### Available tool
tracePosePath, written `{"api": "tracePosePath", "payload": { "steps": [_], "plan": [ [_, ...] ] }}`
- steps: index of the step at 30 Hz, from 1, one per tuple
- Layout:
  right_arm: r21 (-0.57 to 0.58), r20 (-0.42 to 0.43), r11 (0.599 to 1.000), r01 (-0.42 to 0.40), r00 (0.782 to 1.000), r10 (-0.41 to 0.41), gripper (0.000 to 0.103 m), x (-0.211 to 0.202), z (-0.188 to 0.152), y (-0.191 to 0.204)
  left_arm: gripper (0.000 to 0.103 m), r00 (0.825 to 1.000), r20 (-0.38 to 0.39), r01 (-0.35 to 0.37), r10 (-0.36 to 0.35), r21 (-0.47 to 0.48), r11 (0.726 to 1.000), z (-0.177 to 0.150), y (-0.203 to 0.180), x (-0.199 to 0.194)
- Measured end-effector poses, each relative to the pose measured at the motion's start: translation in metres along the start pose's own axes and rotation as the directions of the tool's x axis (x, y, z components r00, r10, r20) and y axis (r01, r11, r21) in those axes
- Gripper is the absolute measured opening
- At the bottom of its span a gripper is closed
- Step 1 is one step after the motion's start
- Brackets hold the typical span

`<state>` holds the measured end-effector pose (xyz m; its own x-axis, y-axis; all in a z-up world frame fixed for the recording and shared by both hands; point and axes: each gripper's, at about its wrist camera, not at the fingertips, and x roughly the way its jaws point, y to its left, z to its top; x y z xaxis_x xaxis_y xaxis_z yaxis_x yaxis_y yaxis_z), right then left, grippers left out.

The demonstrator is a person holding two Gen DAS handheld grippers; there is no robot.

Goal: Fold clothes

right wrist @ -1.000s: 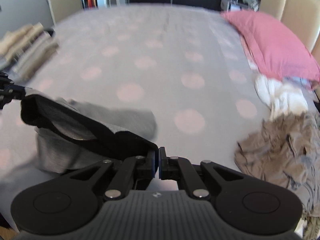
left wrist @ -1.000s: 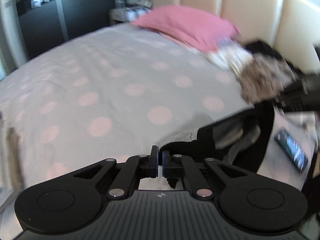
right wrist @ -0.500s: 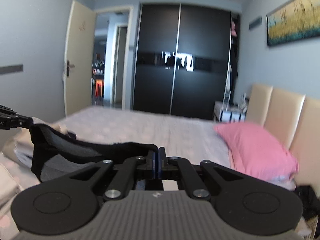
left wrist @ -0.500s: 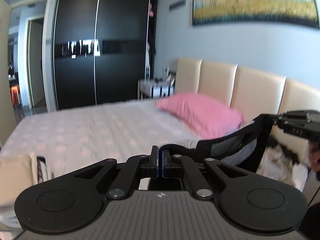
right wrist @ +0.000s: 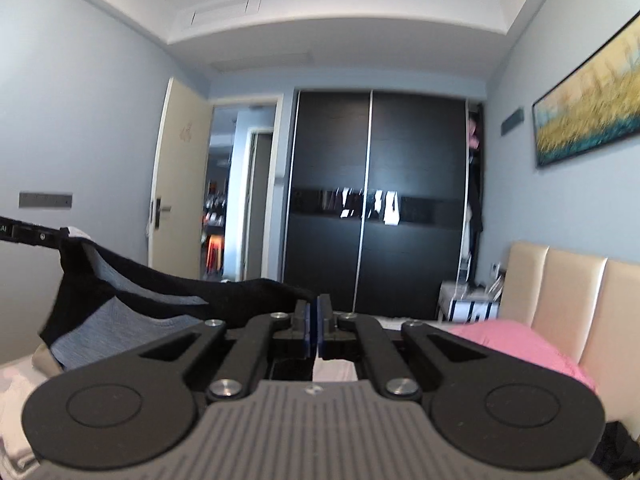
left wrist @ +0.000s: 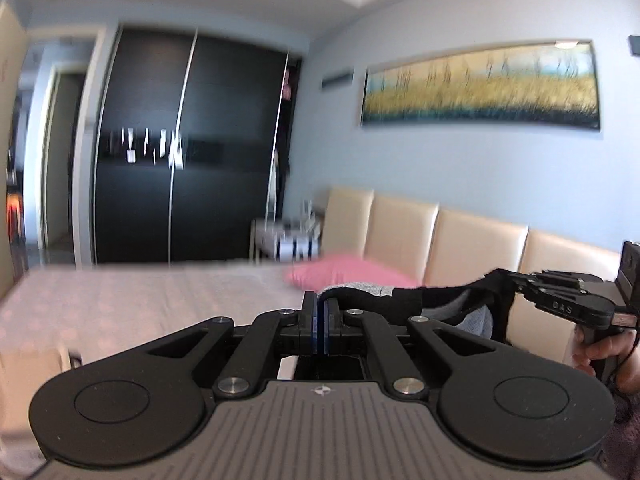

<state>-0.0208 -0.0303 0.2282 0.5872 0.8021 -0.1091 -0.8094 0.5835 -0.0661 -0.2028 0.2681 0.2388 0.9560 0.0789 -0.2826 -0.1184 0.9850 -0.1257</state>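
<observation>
The left gripper [left wrist: 320, 322] and right gripper [right wrist: 316, 326] were each clenched on an edge of the black-trimmed grey knit garment [right wrist: 132, 300]. It hung stretched between them, raised above the dotted grey bedspread [left wrist: 140, 300], probably to let it fall straight for folding.

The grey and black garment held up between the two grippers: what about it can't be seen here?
- Left wrist view: garment, its lower part hidden behind the left hand-held gripper.
- Right wrist view: its hem is hidden behind the right hand-held gripper.
- Garment type: unclear.
</observation>
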Motion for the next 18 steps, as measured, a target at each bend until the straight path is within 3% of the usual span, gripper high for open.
{"api": "tracePosePath", "payload": {
  "steps": [3,6,8,11,13,14,16,18],
  "plan": [
    [0.030,-0.154,0.999,-0.040,0.987,0.044,0.004,0.028,-0.035,-0.002,0.001,0.985,-0.175,-0.025,0.015,-0.054,0.998,-0.042,0.020,0.033],
    [0.092,-0.332,0.994,-0.060,0.939,0.088,0.004,0.064,-0.094,-0.003,0.001,0.945,-0.328,-0.055,0.006,-0.142,0.988,-0.105,0.047,0.074],
    [0.138,-0.454,0.988,-0.071,0.882,0.127,0.004,0.087,-0.140,-0.002,0.001,0.902,-0.432,-0.083,-0.013,-0.201,0.976,-0.150,0.065,0.102],
    [0.199,-0.625,0.978,-0.066,0.760,0.178,0.004,0.126,-0.208,0.001,0.001,0.822,-0.569,-0.142,-0.012,-0.227,0.963,-0.212,0.085,0.140],
    [0.225,-0.701,0.974,-0.036,0.688,0.188,0.004,0.145,-0.246,0.004,0.001,0.783,-0.622,-0.173,-0.015,-0.241,0.955,-0.241,0.097,0.159],
    [0.241,-0.719,0.970,-0.020,0.668,0.192,0.004,0.152,-0.259,0.006,0.001,0.775,-0.632,-0.182,-0.020,-0.254,0.950,-0.251,0.101,0.164],
    [0.263,-0.739,0.965,0.011,0.645,0.194,0.004,0.167,-0.278,0.004,0.001,0.781,-0.624,-0.191,-0.030,-0.284,0.940,-0.261,0.109,0.173],
    [0.257,-0.737,0.966,0.025,0.652,0.179,0.004,0.179,-0.287,0.003,0.002,0.803,-0.594,-0.189,-0.037,-0.314,0.930,-0.263,0.118,0.177]
  ]
}}
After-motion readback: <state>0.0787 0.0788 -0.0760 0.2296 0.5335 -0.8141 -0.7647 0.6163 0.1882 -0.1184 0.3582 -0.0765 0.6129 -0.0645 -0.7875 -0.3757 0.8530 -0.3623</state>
